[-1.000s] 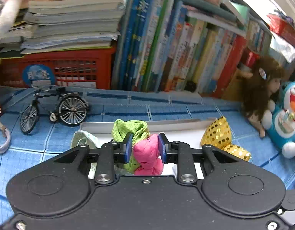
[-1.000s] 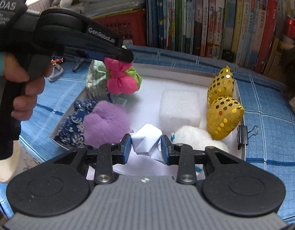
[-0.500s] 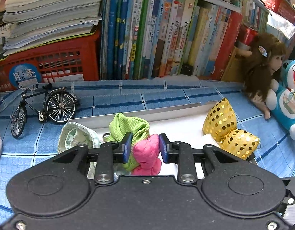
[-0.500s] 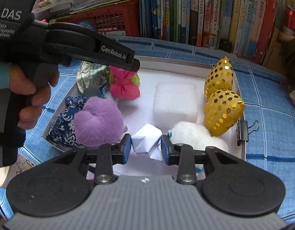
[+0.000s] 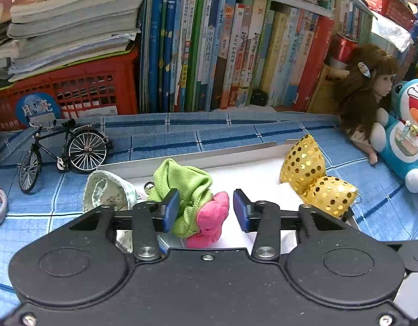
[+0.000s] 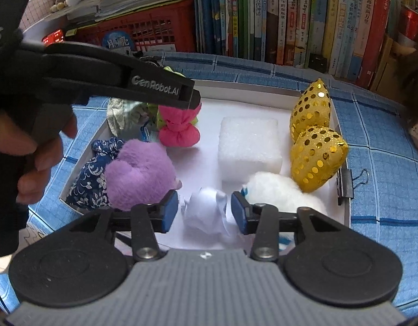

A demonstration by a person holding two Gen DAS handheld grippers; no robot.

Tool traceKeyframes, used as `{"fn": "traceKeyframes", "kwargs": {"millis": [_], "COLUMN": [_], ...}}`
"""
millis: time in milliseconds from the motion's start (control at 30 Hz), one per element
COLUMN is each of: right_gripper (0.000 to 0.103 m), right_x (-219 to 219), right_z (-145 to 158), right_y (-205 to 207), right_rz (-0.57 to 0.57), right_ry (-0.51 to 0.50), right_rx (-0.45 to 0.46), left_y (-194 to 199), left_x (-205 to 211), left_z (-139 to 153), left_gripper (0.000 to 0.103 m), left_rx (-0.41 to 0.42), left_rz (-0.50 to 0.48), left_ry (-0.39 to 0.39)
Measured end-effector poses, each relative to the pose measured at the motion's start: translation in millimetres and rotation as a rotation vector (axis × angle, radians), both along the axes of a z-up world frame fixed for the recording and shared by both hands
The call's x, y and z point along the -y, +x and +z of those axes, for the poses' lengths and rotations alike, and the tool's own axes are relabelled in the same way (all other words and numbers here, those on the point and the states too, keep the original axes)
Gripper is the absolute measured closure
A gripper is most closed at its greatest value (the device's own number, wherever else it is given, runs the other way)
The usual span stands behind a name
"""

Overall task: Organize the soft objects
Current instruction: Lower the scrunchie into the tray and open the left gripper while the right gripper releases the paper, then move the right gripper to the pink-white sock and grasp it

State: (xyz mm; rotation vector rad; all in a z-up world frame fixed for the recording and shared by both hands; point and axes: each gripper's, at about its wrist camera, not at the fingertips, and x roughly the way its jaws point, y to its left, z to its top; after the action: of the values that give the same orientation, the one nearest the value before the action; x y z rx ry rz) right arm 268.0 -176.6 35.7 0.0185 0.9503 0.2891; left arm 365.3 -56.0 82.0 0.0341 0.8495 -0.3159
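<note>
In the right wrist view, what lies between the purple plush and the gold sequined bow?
The white foam block, standing on the white tray floor between the purple plush and gold sequined bow; the right wrist view shows it.

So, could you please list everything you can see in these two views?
tray: one, white, on the blue cloth
pink bundle: one, tray's far left, between the left jaws
green cloth: one, behind the pink bundle
gold bow: one, sequinned, tray's right side
foam block: one, white, tray's middle
purple plush: one, tray's left
white paper: one, crumpled, between the right jaws
white fluff: one, tray's near right
bicycle: one, black model, left of tray
books: many, upright behind
left gripper: open, just released
right gripper: open, just released
</note>
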Motion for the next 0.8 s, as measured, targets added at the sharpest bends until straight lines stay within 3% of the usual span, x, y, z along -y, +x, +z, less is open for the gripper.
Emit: {"fn": "traceKeyframes", "kwargs": {"millis": [267, 800], "right_gripper": [0.035, 0.028], "right_x": [-2, 5], "right_z": [14, 40], "right_y": [-16, -74], "right_rz": [-0.006, 0.005], "right_ry": [-0.001, 0.050], "right_rx": [0.038, 0.117], "left_y": [-31, -123], "left_x": [-15, -52], "left_z": [25, 54], "left_gripper": [0.047, 0.045], "left_rx": [0.051, 0.121], "left_rz": [-0.011, -0.047], "left_ry": [-0.004, -0.007]}}
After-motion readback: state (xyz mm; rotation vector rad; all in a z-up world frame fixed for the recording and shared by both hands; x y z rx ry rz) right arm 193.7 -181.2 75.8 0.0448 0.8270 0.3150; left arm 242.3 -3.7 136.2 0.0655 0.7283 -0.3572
